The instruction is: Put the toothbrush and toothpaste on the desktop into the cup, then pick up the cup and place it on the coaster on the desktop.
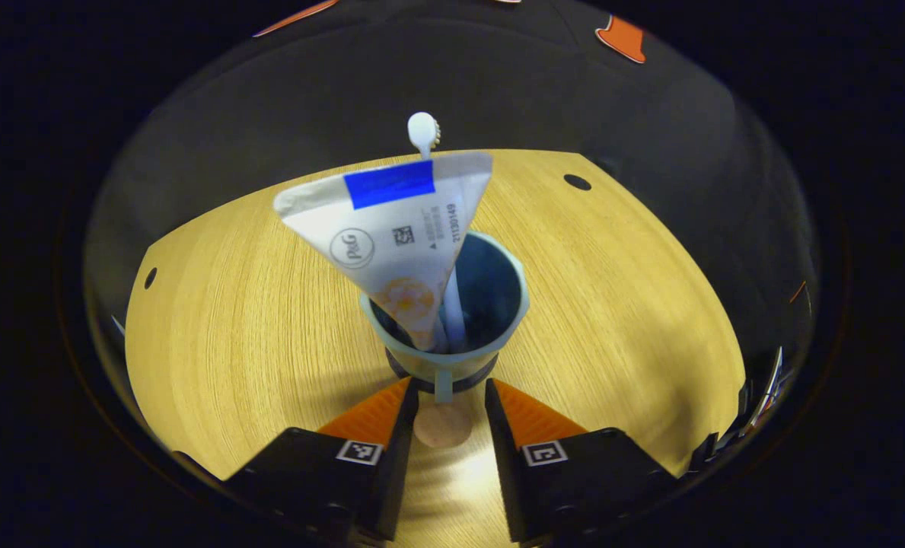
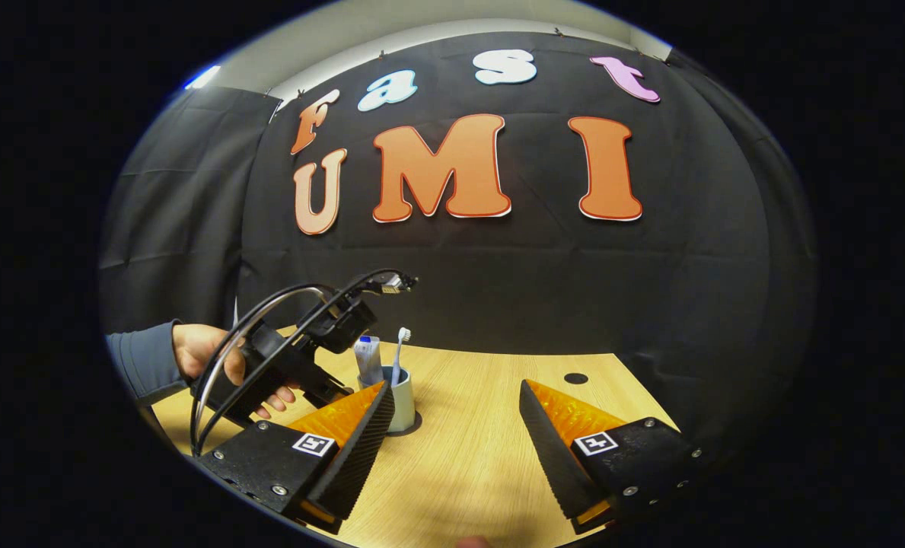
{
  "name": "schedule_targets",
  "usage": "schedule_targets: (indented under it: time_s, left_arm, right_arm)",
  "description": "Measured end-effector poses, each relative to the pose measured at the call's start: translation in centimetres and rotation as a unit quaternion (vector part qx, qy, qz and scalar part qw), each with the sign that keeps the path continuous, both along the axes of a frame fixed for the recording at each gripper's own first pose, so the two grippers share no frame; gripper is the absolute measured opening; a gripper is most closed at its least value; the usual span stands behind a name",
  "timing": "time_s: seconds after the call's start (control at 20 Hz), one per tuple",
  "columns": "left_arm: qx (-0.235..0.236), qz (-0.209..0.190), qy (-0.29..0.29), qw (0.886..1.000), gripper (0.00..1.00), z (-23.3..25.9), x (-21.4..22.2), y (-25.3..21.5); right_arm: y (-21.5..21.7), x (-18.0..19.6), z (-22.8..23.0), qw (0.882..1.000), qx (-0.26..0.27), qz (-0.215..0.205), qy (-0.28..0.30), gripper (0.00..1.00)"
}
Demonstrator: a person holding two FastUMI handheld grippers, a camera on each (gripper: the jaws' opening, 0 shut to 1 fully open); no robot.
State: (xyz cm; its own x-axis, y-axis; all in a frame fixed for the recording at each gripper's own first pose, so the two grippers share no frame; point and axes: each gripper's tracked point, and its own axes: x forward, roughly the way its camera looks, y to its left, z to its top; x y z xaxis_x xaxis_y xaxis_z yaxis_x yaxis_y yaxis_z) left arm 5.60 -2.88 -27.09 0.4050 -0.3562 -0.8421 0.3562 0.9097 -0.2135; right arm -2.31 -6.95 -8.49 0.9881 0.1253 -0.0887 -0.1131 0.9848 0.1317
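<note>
Desktop (image 1: 612,304): upright toothbrush (image 1: 424,131), cupped.

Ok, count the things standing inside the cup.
2: the white plastic toothbrush at the back and the white crimped toothpaste tube leaning in front, both in the pale blue cup. Smaller items could be hidden.

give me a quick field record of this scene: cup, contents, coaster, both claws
cup: pale blue cup, upright on the wooden desktop
contents: toothpaste tube and toothbrush, both standing in the cup
coaster: dark disc under the cup's base
left claw: open, fingers either side of the cup's handle
right claw: open, holding nothing, apart from the cup
</note>
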Motion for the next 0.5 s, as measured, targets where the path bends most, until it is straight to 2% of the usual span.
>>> schedule_targets:
  time_s: [0.05, 0.15, 0.2, 0.3, 0.35, 0.5]
  left_arm:
    - [-0.007, 0.000, -0.002, 1.000, 0.67, 0.7, -0.3, 0.2]
    - [-0.014, -0.001, -0.017, 1.000, 0.77, 2.2, -1.0, 1.0]
    - [-0.016, -0.002, -0.028, 0.999, 0.75, 3.0, -1.4, 1.1]
    - [-0.018, 0.004, -0.059, 0.998, 0.84, 5.4, -1.5, 2.2]
    - [-0.017, 0.010, -0.075, 0.997, 0.97, 6.4, -1.6, 3.0]
    - [-0.016, 0.025, -0.127, 0.991, 0.98, 10.1, -2.0, 5.4]
  right_arm:
    - [0.1, 0.1, -0.1, 1.000, 0.001, -0.001, 0.003, 0.98]
    - [0.6, 0.5, -0.3, 1.000, 0.002, -0.002, 0.009, 0.98]
    - [0.9, 0.7, -0.4, 1.000, 0.002, -0.004, 0.012, 0.98]
    - [1.4, 1.0, 0.0, 1.000, 0.004, -0.010, 0.012, 0.98]
    - [1.7, 1.2, 0.4, 1.000, 0.004, -0.012, 0.009, 0.98]
    - [2.6, 1.8, 1.7, 1.000, 0.002, -0.021, -0.005, 0.98]
